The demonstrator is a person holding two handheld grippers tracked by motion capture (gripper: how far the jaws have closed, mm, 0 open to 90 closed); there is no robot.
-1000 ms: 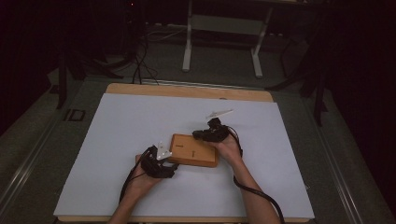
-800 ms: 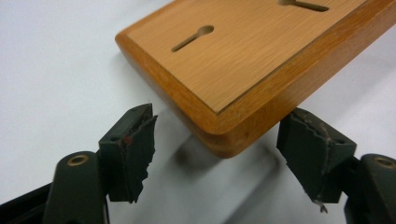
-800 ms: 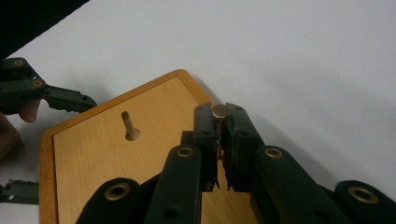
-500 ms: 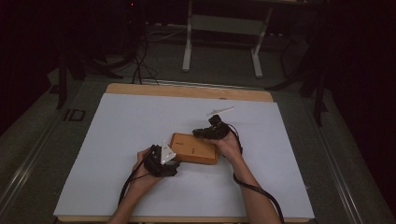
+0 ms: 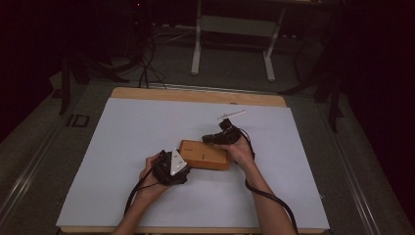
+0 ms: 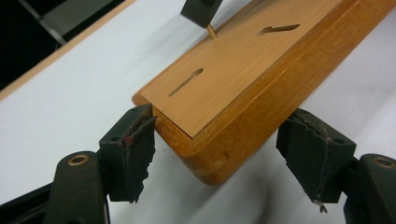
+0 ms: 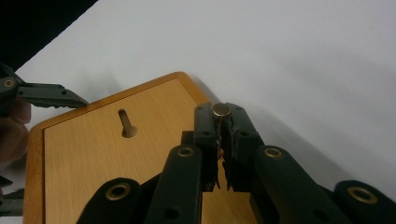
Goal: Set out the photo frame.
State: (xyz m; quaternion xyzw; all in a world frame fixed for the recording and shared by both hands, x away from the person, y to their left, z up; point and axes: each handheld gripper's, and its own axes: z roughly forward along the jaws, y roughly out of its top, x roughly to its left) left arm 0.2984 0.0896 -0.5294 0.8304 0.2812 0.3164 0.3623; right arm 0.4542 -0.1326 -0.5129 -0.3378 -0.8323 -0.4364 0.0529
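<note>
On the white table (image 5: 122, 147) in the high view, a wooden board (image 5: 204, 154) lies flat near the middle, a little toward the near side. At its left end sits the left gripper (image 5: 182, 166), held in the person's left hand (image 5: 150, 177), grey three-cornered plate facing up. At the board's far right corner the right gripper (image 5: 209, 139) comes in, held in the right hand (image 5: 241, 149), with a black cable (image 5: 274, 200) trailing back along the forearm. Farther off, a small pale strip (image 5: 231, 115) lies alone on the table. Beyond the table's far edge, a stand (image 5: 234, 34) rises from the dark floor.

Over to the left gripper view: the jaws stand wide apart, spread to either side of the board's (image 6: 243, 88) rounded corner. The left pad (image 6: 135, 149) is just touching or just short of the board's edge, hard to call; the right pad (image 6: 313, 158) stands clear of the side. Two keyhole slots (image 6: 186, 81) are cut into the top face. At the far end, the other gripper presses a thin wooden peg (image 6: 211, 31) down to the surface.

Now the right gripper view: the jaws are drawn tight on a small peg (image 7: 221, 110), its round end showing between the tips. Below lies the board (image 7: 93, 163), one keyhole slot (image 7: 125, 123) in sight. At the left edge, the other gripper's jaw tip (image 7: 51, 95) meets the board's corner.
</note>
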